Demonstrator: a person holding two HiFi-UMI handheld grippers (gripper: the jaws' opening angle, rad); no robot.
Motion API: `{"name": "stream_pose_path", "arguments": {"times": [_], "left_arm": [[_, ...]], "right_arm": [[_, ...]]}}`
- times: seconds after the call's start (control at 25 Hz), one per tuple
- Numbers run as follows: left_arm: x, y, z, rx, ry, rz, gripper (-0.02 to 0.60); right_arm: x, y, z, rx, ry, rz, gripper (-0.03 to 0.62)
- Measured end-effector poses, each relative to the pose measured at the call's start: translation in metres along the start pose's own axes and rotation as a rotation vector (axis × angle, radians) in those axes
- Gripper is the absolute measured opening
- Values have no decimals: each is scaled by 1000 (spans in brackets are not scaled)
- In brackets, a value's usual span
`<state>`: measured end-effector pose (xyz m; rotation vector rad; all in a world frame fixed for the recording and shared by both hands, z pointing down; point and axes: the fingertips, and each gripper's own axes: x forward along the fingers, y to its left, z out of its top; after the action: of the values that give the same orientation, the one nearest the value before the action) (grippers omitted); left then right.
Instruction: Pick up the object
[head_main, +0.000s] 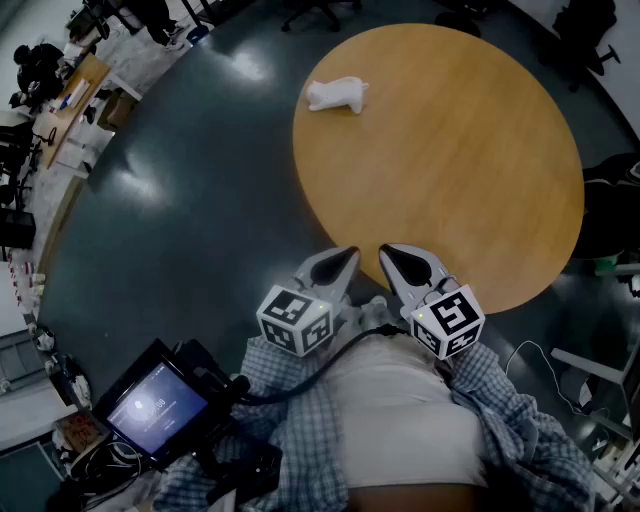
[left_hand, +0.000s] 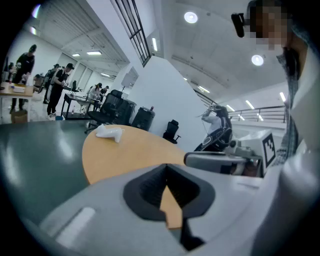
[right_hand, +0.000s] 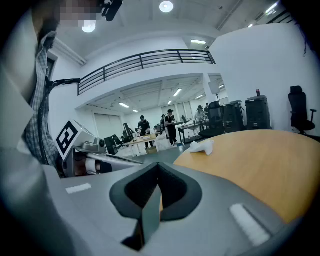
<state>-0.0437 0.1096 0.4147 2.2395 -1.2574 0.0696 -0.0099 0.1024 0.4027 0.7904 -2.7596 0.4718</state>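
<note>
Far past closed, empty left hand-held gripper (head_main: 345, 259) and right hand-held gripper (head_main: 392, 257) lies white object (head_main: 336, 95).

Head cam: above person (head_main: 400, 430), steeply down, table (head_main: 480, 180) ahead. L & R gripper views: low by table's near edge, facing far across. All share tabletop w/ white object (head_main: 337, 94).

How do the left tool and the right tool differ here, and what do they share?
In the head view, the left tool angles toward the right and the right tool toward the left, so their tips converge. The white object lies left of the left tool's line but right of the right tool's. Shared: both are shut, empty, and at the round table's near edge, far from the object.
</note>
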Motion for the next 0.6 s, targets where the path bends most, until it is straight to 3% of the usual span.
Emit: {"name": "stream_pose_path", "arguments": {"times": [0.6], "left_arm": [[1, 1, 0, -1, 5, 7, 2]], "right_arm": [[5, 4, 2, -6, 1, 20, 5]]}}
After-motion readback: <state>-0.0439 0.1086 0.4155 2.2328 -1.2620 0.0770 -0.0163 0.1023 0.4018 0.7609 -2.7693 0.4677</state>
